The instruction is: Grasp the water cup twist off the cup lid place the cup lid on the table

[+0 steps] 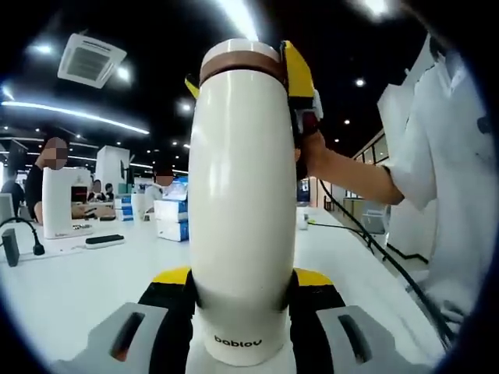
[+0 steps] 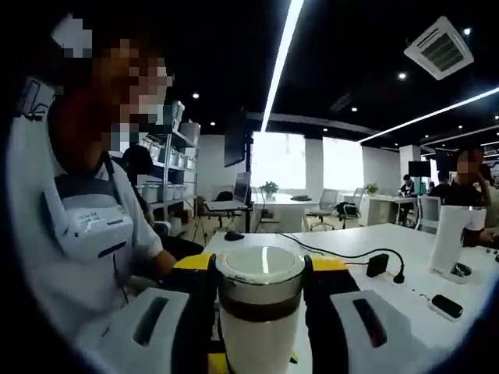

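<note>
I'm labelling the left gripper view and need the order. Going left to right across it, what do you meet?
Black gooseneck stand → white machine → stacked boxes → white cup → right gripper at the cup's lid → person's forearm → white coat.

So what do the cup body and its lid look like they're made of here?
Cup: cream, smooth semi-gloss shell with soft ceiling-light reflections, probably coated metal or plastic; can't tell which. Lid: pale glossy top mirroring the light strip, brown band beneath, likely plastic. Both grippers are shut on them.
</note>
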